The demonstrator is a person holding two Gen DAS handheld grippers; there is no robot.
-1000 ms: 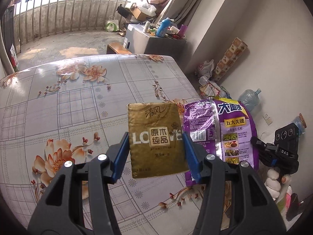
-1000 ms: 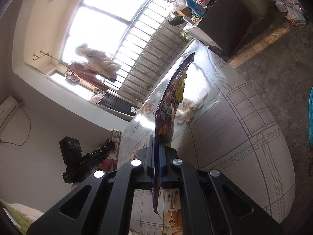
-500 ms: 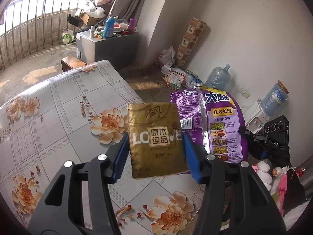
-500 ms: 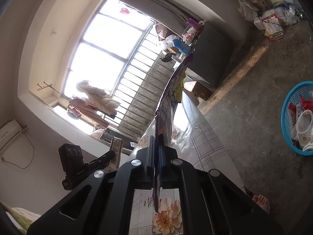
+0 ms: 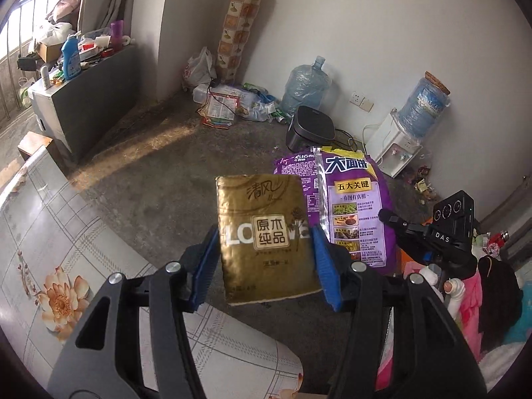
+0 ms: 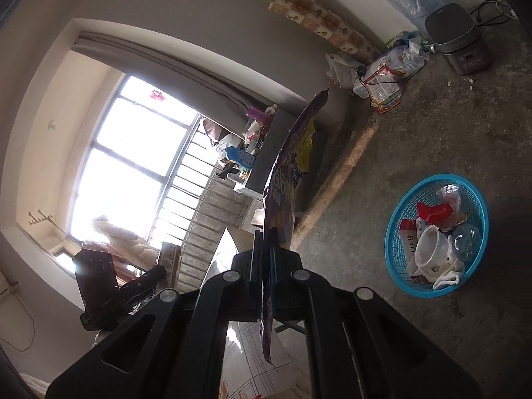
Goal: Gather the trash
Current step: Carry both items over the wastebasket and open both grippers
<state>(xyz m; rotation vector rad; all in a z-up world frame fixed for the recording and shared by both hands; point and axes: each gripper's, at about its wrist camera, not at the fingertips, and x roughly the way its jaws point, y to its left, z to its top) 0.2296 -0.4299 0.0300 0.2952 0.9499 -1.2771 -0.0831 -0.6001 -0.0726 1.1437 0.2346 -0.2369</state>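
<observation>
Swinging off table (image 5: 60,232) twd blue basket (image 6: 399,219); both packets still clamped.

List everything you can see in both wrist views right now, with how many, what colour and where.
gold tissue pack: one, gold, between the left gripper's blue pads
purple snack bag: one, purple, clamped in the right gripper
blue plastic basket: one, blue, on the floor, holding cups and wrappers
clear plastic cup: one, clear, in the basket
water jugs: two, pale blue, one on the floor by the wall, one on the white dispenser
rice cooker: one, dark grey, on the floor
grey cabinet: one, grey, by the window, cluttered on top
floral table: one, white with flowers, lower left
left gripper: one, black, blue pads
right gripper: one, black, shut
</observation>
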